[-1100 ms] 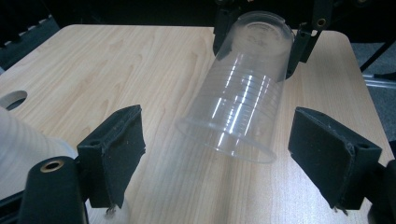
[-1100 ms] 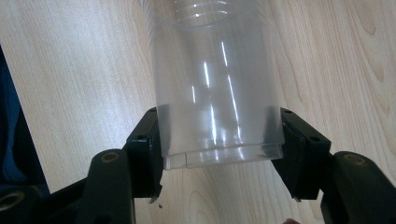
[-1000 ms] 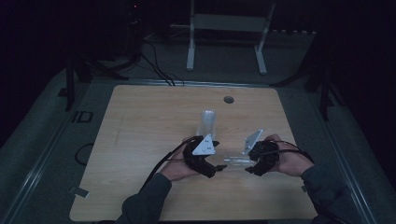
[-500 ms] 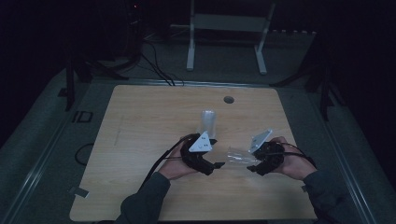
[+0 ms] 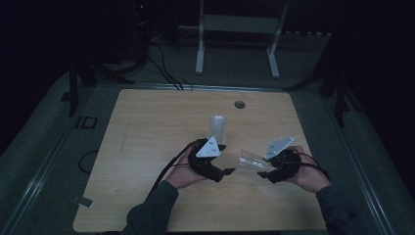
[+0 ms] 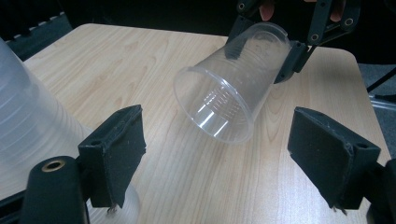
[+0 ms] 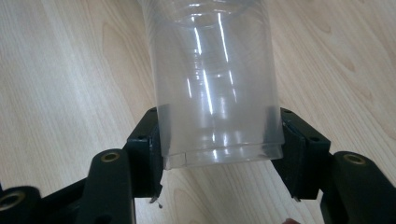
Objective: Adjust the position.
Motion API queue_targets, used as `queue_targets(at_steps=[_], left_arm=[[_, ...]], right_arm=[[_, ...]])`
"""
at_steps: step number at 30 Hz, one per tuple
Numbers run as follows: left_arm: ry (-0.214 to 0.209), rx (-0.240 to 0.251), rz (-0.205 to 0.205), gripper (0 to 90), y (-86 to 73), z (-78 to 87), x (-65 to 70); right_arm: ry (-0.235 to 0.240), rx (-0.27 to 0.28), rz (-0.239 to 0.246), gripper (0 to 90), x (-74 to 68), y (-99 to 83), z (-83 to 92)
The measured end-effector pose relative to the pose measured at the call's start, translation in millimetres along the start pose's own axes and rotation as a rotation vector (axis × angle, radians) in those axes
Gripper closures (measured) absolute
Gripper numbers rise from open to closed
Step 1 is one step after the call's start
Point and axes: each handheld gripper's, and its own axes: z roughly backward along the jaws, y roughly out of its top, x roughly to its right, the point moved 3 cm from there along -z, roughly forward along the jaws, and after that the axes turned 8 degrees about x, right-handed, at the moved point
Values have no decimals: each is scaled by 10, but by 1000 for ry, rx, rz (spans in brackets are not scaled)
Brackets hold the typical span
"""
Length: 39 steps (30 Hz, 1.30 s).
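A clear plastic cup (image 5: 252, 160) lies nearly level above the wooden table (image 5: 147, 147), its mouth turned toward my left gripper. My right gripper (image 5: 266, 169) is shut on that cup (image 7: 215, 84) near its base, with a black pad pressed on either side (image 7: 219, 154). My left gripper (image 5: 226, 171) stands open just in front of the cup's mouth (image 6: 229, 100), nothing between its pads (image 6: 219, 149). An upside-down stack of clear cups (image 5: 219, 128) stands on the table just behind my left gripper, and it shows close at the left edge (image 6: 23, 121) of the left gripper view.
A small round hole (image 5: 239, 104) sits near the table's far edge. Cables trail from both grippers across the near part of the table (image 5: 166, 171). A white metal frame (image 5: 240, 29) stands on the dark floor beyond the table.
My right gripper has drifted slightly to the right with the cup in it. The left gripper has stayed where it was.
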Motion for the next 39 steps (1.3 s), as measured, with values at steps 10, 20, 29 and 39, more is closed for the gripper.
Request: queue_targets(at_steps=[10, 20, 29, 39], left_arm=[[11, 1, 8, 186, 1, -2, -12], [34, 2, 22, 189, 0, 3, -38], [44, 17, 44, 195, 2, 23, -69], [44, 14, 53, 198, -15, 7, -68]], right_arm=[[-29, 71, -33, 414, -7, -48, -15], [-55, 157, -75, 415, -25, -60, -32], [-83, 230, -111, 415, -34, -87, -31], [-106, 276, -137, 415, -35, -105, -45]])
